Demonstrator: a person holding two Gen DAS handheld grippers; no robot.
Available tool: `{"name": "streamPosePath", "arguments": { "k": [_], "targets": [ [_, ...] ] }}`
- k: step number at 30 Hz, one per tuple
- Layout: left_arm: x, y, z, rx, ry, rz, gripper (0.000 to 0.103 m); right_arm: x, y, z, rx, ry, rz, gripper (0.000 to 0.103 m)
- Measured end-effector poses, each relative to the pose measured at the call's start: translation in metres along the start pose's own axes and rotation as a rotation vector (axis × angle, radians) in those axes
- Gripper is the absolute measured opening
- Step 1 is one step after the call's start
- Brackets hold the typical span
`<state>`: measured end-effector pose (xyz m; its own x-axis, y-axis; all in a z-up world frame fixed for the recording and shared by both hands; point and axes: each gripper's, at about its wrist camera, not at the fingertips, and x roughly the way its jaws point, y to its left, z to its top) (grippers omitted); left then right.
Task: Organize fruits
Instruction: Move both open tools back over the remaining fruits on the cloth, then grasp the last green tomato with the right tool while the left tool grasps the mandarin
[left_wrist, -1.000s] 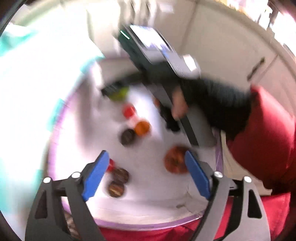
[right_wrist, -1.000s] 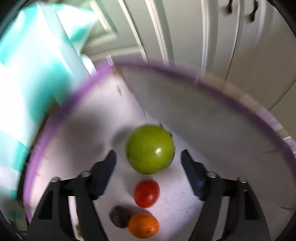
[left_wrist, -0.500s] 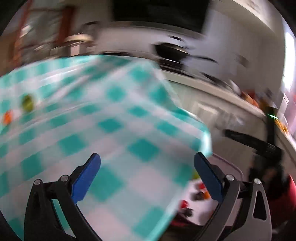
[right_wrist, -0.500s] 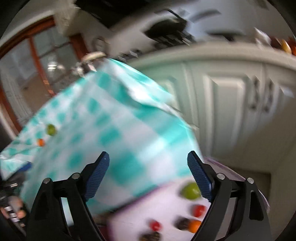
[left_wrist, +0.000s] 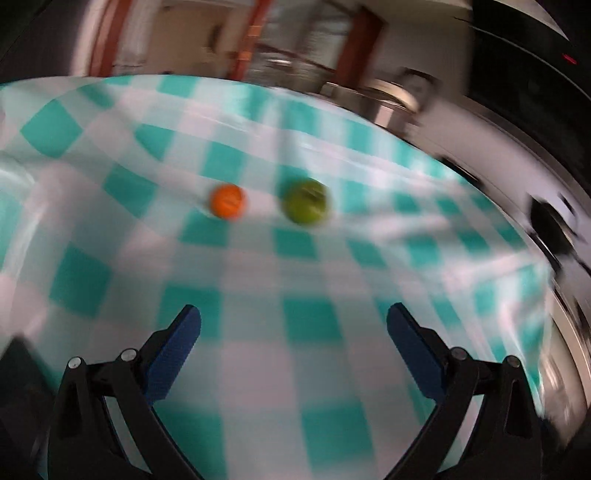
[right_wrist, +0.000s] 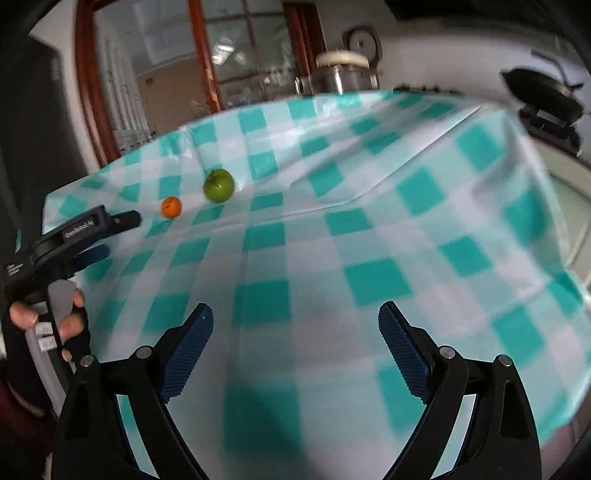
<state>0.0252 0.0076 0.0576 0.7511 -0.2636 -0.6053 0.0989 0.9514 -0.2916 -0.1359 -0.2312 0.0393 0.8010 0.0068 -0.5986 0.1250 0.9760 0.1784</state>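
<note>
Both claws, left (left_wrist: 293, 325) and right (right_wrist: 295, 325), gape empty over glossy checked cloth (right_wrist: 369, 229) bearing round orange (right_wrist: 171, 206) and green fruit (right_wrist: 219, 190).

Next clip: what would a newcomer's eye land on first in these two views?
The teal-and-white checked tablecloth fills both views. On it, toward the far side, sit the only two fruits: a small orange and, just right of it, a larger green fruit, close together but apart. In the foreground the right tool stands wide open with nothing between its blue pads, and the left tool, in a hand, reaches in from the left edge near the orange.
</note>
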Motion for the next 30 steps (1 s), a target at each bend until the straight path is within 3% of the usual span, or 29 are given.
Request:
{"name": "streamPosePath", "arguments": {
  "k": [4,11,13,19,25,30],
  "targets": [
    [0.039,0.021,0.032,-0.053,-0.049,0.106,0.101,0.068,0.014,0.034,0.083,0.046,0.049,0.089],
    [0.067,0.07,0.052,-0.191,-0.082,0.145,0.101,0.147,0.051,0.076,0.067,0.071,0.061,0.089],
    [0.062,0.083,0.052,-0.258,-0.095,0.119,0.101,0.166,0.062,0.086,0.061,0.076,0.056,0.089],
    [0.054,0.105,0.051,-0.376,-0.146,0.134,0.101,0.226,0.099,0.12,0.029,0.098,0.057,0.089],
    [0.051,0.106,0.05,-0.386,-0.176,0.152,0.101,0.28,0.144,0.145,-0.083,0.155,0.004,0.088],
    [0.056,0.102,0.049,-0.367,-0.154,0.142,0.101,0.313,0.159,0.158,-0.112,0.207,-0.032,0.088]
  ]
}}
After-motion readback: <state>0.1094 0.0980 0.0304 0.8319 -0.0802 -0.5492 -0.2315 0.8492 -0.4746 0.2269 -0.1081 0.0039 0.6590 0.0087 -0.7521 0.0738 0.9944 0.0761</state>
